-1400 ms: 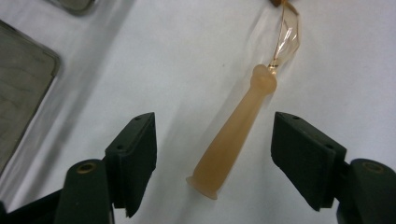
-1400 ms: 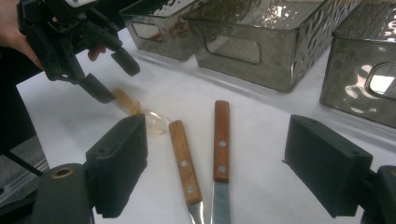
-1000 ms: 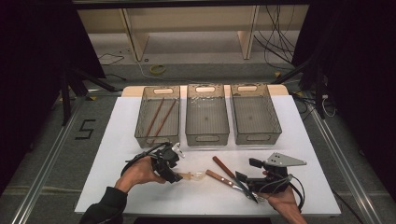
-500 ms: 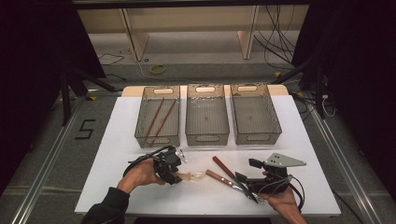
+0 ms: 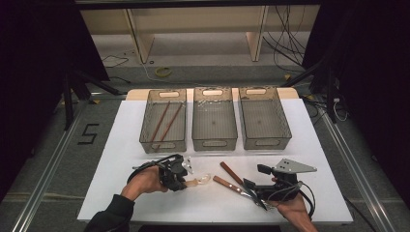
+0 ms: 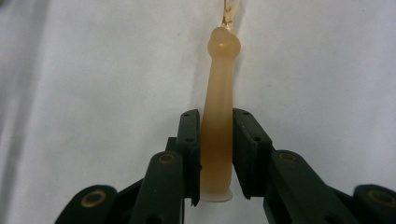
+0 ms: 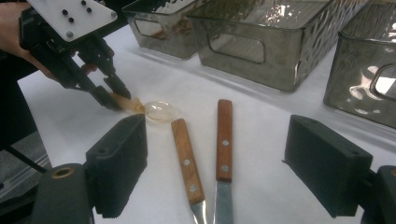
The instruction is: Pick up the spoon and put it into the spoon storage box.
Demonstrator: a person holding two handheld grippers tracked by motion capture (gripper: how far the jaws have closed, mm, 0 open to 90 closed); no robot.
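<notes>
White sheeting covers the table (image 5: 121, 145), with three grey bins (image 5: 215, 121) lined up at its far side — the left bin (image 5: 163, 121) already holds two brown sticks (image 5: 164, 121). The left gripper (image 6: 217, 140) has just been closing, and its jaws now pinch the amber handle of a plastic spoon (image 6: 217, 121) lying on the sheet. The right gripper (image 7: 215, 163), jaws spread, waits over two wooden-handled knives (image 7: 224, 135) — spoon and knives remain unsorted.

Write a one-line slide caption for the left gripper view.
Left tool closed on the amber handle of a translucent spoon lying on the white table.
</notes>
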